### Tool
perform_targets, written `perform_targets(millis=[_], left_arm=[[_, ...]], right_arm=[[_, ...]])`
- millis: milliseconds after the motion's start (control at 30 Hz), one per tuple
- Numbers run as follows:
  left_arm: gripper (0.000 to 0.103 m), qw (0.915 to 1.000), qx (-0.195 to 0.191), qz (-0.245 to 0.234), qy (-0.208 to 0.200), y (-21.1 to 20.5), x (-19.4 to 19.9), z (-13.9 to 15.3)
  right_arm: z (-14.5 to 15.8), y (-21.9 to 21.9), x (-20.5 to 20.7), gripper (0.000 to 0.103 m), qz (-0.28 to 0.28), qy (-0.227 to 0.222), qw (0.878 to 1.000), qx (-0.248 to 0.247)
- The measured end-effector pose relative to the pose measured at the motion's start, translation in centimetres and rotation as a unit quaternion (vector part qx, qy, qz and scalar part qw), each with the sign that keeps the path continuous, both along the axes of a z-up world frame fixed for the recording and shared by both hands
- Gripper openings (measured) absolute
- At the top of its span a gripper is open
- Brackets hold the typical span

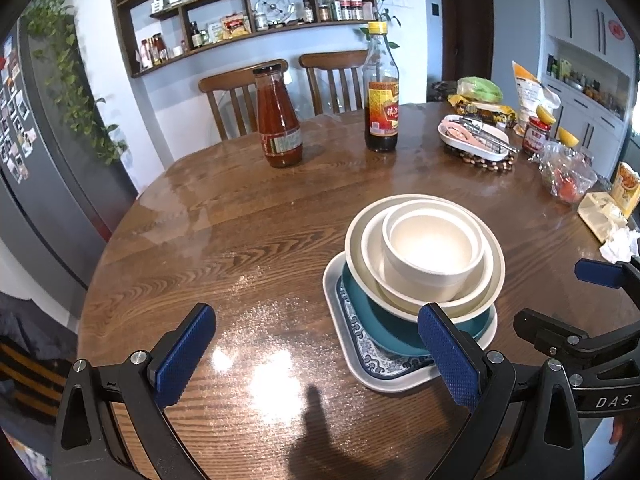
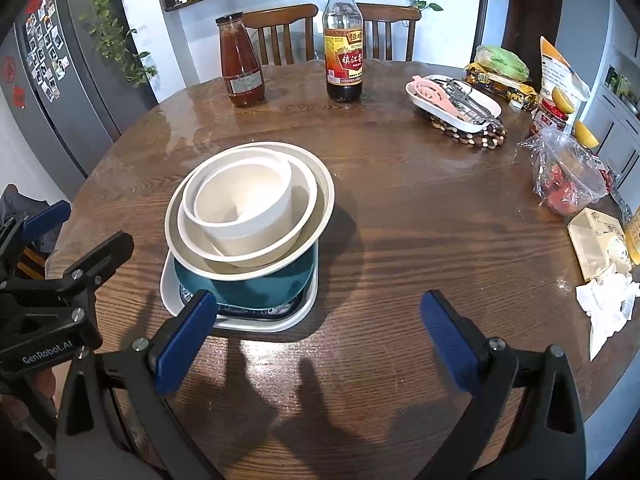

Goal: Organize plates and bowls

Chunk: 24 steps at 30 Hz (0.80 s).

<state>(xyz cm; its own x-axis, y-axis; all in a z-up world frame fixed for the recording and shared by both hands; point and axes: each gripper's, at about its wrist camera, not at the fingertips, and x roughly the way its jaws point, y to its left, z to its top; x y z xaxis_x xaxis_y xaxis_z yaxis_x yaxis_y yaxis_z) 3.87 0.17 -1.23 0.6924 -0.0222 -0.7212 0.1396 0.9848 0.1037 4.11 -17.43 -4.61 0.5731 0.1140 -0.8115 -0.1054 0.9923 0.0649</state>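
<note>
One stack of dishes stands on the round wooden table (image 1: 224,248). A white rectangular plate (image 1: 394,382) (image 2: 244,322) with a blue pattern is at the bottom, and a teal bowl (image 1: 384,330) (image 2: 256,288) rests on it. Above that come a wide cream bowl (image 1: 360,224) (image 2: 320,176), a smaller cream bowl (image 1: 370,240) and a small white bowl (image 1: 432,246) (image 2: 244,200). My left gripper (image 1: 316,356) is open, its right finger in front of the stack's near edge. My right gripper (image 2: 320,340) is open just right of the stack, holding nothing.
A red sauce bottle (image 1: 279,118) (image 2: 240,62) and a dark vinegar bottle (image 1: 381,92) (image 2: 344,40) stand at the far side. A white dish with utensils (image 2: 452,102) on a beaded trivet, food bags, a tomato bag (image 2: 566,184) and tissues (image 2: 604,304) crowd the right. Two chairs stand behind.
</note>
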Motion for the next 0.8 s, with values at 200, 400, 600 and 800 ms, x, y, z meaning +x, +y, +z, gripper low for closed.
perform_targets(millis=[200, 400, 600, 800], left_arm=[[0.101, 1.0, 0.003, 0.0, 0.004, 0.12, 0.16, -0.22], [0.101, 1.0, 0.005, 0.001, 0.007, 0.22, 0.28, -0.37], [0.101, 0.9999, 0.008, 0.001, 0.012, 0.13, 0.42, -0.6], [0.101, 0.9999, 0.008, 0.001, 0.014, 0.04, 0.48, -0.68]], right_arm=[[-0.14, 0.3, 0.01, 0.103, 0.003, 0.002, 1.0, 0.002], [-0.44, 0.69, 0.09, 0.103, 0.008, 0.007, 1.0, 0.003], [-0.42, 0.92, 0.21, 0.103, 0.012, 0.007, 1.0, 0.001], [-0.55, 1.01, 0.19, 0.103, 0.012, 0.009, 1.0, 0.003]])
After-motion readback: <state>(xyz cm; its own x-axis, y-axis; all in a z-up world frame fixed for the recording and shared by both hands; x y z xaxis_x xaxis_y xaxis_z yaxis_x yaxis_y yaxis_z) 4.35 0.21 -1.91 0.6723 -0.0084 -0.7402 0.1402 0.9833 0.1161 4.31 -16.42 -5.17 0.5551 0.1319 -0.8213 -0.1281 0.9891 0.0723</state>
